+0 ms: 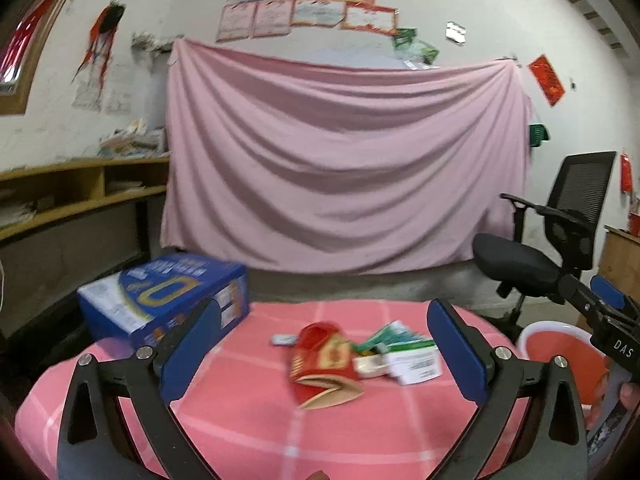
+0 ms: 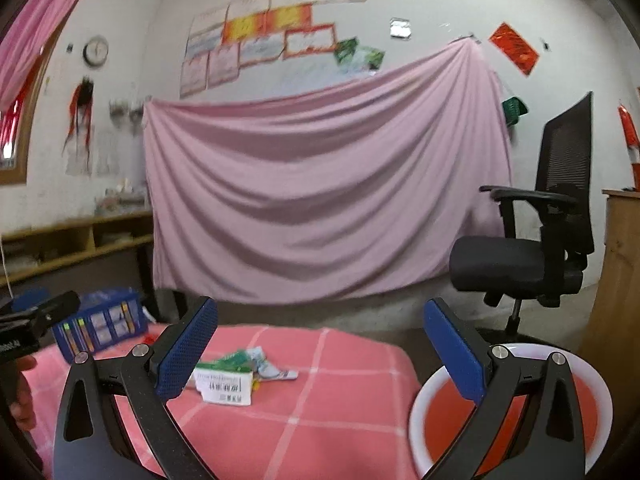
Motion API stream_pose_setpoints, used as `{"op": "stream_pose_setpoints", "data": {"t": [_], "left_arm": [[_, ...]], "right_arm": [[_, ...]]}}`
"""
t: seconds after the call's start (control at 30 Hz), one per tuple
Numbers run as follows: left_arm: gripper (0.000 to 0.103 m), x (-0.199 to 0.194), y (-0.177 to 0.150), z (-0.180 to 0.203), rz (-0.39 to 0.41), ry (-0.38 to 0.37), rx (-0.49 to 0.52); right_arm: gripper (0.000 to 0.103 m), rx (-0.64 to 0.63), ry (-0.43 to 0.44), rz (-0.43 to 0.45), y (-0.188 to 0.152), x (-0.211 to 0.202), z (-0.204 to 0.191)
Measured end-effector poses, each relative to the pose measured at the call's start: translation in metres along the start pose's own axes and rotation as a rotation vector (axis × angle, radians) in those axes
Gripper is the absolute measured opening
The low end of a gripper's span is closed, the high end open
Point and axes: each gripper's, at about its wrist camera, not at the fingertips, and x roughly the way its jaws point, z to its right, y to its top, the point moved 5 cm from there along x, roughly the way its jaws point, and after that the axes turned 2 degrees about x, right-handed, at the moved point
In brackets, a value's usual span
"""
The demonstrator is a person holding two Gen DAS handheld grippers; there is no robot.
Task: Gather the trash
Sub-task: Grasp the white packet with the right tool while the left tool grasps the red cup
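Observation:
Trash lies on the pink checked tablecloth [image 1: 248,420]: a flattened red and gold packet [image 1: 326,364], a green and white carton [image 1: 404,354] and a small white wrapper [image 1: 282,339]. My left gripper [image 1: 326,344] is open, its blue pads either side of the pile and short of it. My right gripper [image 2: 320,348] is open and empty; the carton [image 2: 226,386] and crumpled wrappers [image 2: 268,366] lie just right of its left pad. A red bin with a white rim [image 2: 516,412] stands below the table's right edge, under the right pad. The right gripper shows in the left wrist view [image 1: 600,312].
A blue cardboard box [image 1: 164,296] stands on the table's far left. A black office chair [image 1: 548,240] stands at the right beyond the bin. A pink sheet [image 1: 344,160] hangs on the far wall. Wooden shelves [image 1: 76,196] run along the left wall.

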Motion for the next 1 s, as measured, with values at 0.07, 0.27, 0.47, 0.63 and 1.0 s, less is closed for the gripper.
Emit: {"op": "stream_pose_setpoints", "data": {"t": [0.07,0.27,0.47,0.63,1.0], "left_arm": [[0.101,0.005,-0.008,-0.011,-0.034,0.014,-0.013],[0.101,0.029,-0.025,-0.029,-0.184,0.027,-0.067],[0.098,0.056,-0.034,-0.038,-0.325,0.022,-0.12],[0.068,0.079,-0.047,-0.038,-0.469,-0.03,-0.148],[0.044,0.089,-0.067,-0.029,-0.594,-0.182,-0.208]], "right_arm": [[0.103,-0.011,0.006,-0.052,-0.006,0.013,-0.01],[0.103,-0.035,0.038,-0.225,-0.029,0.051,-0.03],[0.103,-0.048,0.075,-0.418,-0.053,0.085,-0.043],[0.102,-0.086,0.104,-0.535,-0.071,0.101,-0.057],[0.088,-0.184,0.152,-0.702,-0.098,0.123,-0.081]]}}
